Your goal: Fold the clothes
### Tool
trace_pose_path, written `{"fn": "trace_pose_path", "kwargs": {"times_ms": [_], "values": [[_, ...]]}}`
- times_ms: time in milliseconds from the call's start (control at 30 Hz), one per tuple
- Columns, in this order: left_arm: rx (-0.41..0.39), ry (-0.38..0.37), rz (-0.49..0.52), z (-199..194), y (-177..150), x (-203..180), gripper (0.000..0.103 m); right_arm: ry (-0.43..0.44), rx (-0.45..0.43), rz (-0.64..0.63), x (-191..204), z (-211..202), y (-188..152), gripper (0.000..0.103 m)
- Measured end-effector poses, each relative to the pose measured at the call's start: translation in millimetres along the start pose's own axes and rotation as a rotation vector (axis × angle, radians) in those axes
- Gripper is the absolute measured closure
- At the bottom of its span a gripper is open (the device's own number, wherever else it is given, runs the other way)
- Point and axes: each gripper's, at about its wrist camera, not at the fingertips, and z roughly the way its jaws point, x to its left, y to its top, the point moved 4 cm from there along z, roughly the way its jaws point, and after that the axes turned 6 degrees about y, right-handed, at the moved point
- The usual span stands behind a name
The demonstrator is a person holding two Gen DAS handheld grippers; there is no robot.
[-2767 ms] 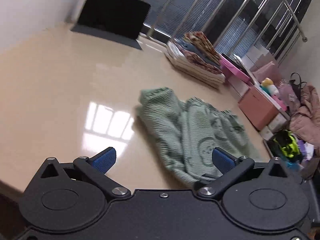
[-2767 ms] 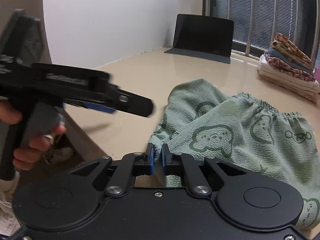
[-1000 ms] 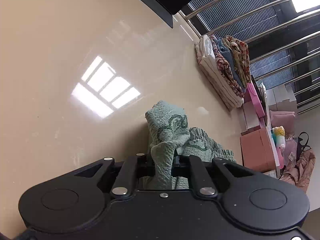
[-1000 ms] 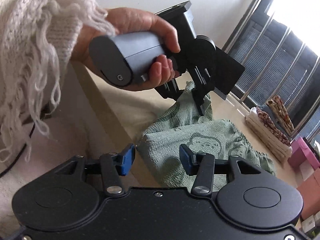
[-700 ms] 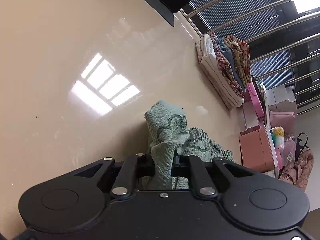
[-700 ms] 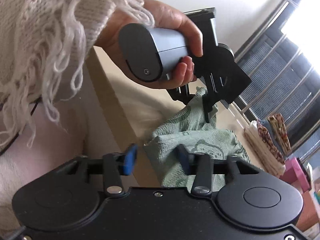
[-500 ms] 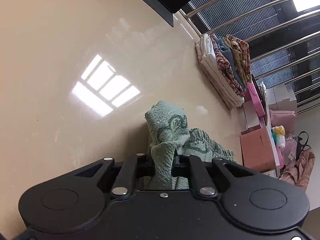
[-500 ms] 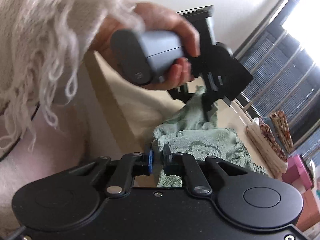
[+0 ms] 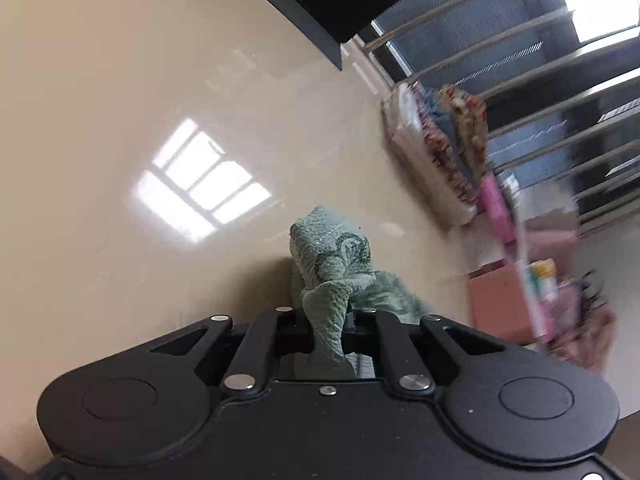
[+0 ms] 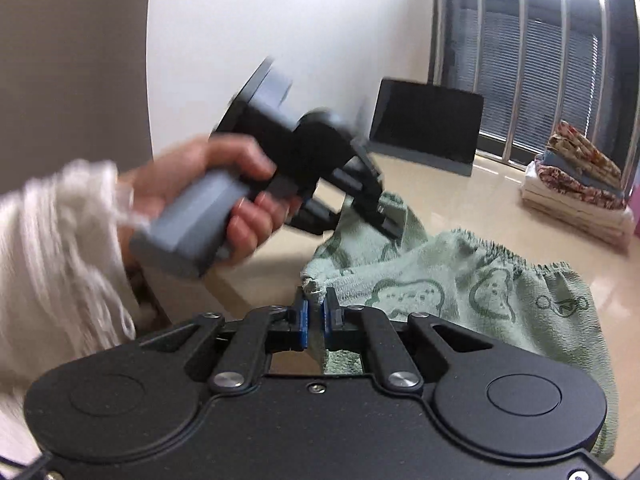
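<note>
Now the crumpled green terry garment with printed outlines (image 10: 452,280) is held near the front edge of the glossy beige table (image 9: 120,120), one bunched corner clamped in the left gripper (image 9: 328,320), another pinched in the right gripper (image 10: 316,312), whose jaws have just been closing on it. Only a thin lip seems caught on the right, so it could be pulled free when the cloth is spread. Ample bare tabletop is left toward the black tablet (image 10: 428,124); the stack of folded clothes (image 10: 576,188) sits well apart at the far edge.
</note>
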Motion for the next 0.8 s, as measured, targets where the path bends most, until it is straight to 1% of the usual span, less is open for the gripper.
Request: {"fn": "trace_pose_path", "kwargs": {"times_ms": [33,67,133,200,300,333,400,500,567,600,667,733,800], "values": [[0.006,-0.036,-0.040,-3.4,-0.4,4.6,0.094,0.021,-0.027,0.039,-5.3,-4.1,1.5,0.097],[0.007,-0.056,-0.067,-6.5,0.1,7.4,0.094,0.039,-0.050,0.073,-9.6,-8.5,2.0,0.097],[0.002,-0.086,-0.095,-13.2,2.0,7.6,0.095,0.073,-0.100,0.148,-19.2,-17.6,2.2,0.097],[-0.007,-0.113,-0.097,-19.2,4.8,-1.3,0.095,0.103,-0.154,0.225,-29.1,-27.8,2.1,0.097],[-0.016,-0.175,-0.058,-23.2,7.9,-32.5,0.095,0.149,-0.247,0.349,-46.9,-48.2,-0.8,0.097],[-0.017,-0.193,-0.030,-22.5,7.7,-47.3,0.095,0.156,-0.277,0.384,-52.3,-56.3,-3.3,0.097],[-0.013,-0.205,0.043,-17.5,4.5,-79.7,0.095,0.165,-0.347,0.470,-66.8,-73.9,-11.1,0.097],[0.006,-0.162,0.195,2.1,-10.4,-132.7,0.095,0.147,-0.436,0.590,-89.6,-97.6,-29.8,0.097],[0.026,-0.120,0.282,21.4,-24.5,-160.4,0.095,0.128,-0.470,0.670,-104.8,-110.5,-46.7,0.097],[0.036,-0.088,0.320,33.6,-31.4,-171.7,0.095,0.122,-0.482,0.717,-113.0,-115.8,-57.2,0.097],[0.055,-0.020,0.395,58.6,-45.3,-192.6,0.095,0.101,-0.489,0.797,-126.0,-120.9,-77.7,0.097],[0.078,0.055,0.452,84.6,-60.0,-203.7,0.094,0.092,-0.485,0.872,-136.6,-123.3,-95.4,0.097],[0.101,0.092,0.489,103.2,-71.7,-209.7,0.094,0.088,-0.479,0.937,-145.3,-123.9,-111.8,0.097]]}}
